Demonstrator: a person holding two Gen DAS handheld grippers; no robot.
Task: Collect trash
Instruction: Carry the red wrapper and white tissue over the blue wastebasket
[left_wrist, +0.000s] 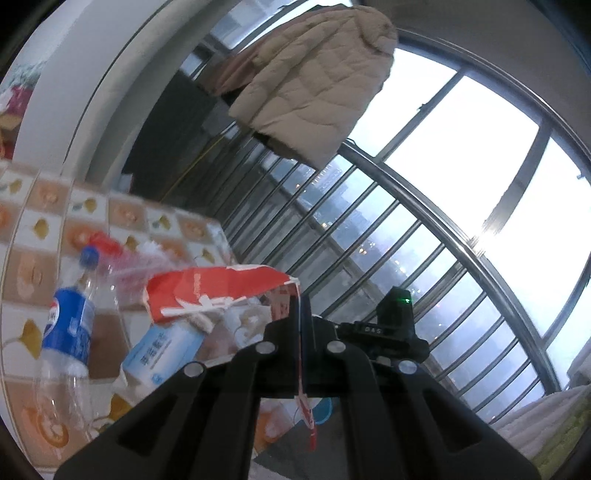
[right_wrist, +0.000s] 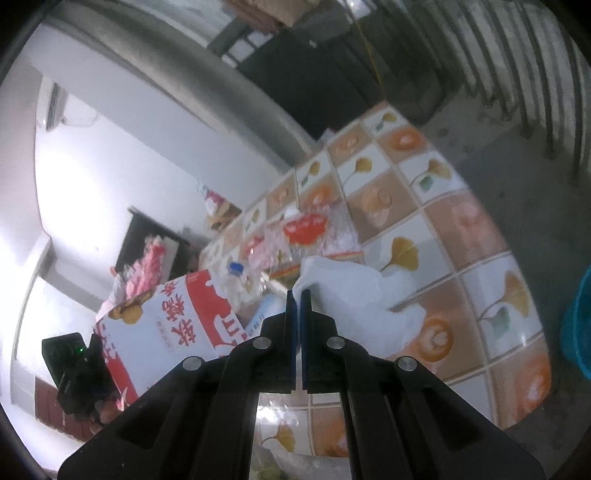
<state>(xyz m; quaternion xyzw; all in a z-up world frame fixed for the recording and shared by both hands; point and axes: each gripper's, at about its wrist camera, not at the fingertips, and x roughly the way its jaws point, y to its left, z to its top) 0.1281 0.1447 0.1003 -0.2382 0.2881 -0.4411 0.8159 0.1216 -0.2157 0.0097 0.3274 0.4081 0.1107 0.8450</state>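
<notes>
Your left tongs (left_wrist: 301, 306) are clenched on the torn edge of the red-and-white carton (left_wrist: 218, 291), and a strip of that torn card runs down between the jaws. In the right wrist view the same carton (right_wrist: 166, 325) is up off the tiled surface (right_wrist: 461, 258), off to the left of your right tongs (right_wrist: 298, 295).

Your right tongs are clamped on a corner of the white plastic bag (right_wrist: 354, 295); the rest of the bag sags onto the surface just behind the fingertips.

Using the carton as the landmark in the left wrist view:
- a clear bottle with blue label and cap (left_wrist: 70, 325) lies on the surface to its left
- a small blue-and-white box (left_wrist: 162, 354) sits right under it
- crinkly clear wrappers (left_wrist: 144, 262) are piled just behind it

A beige quilted jacket (left_wrist: 314, 85) hangs by the window above all that. The blue basin (right_wrist: 580, 325) is at the right edge of the right wrist view, beyond the surface.
</notes>
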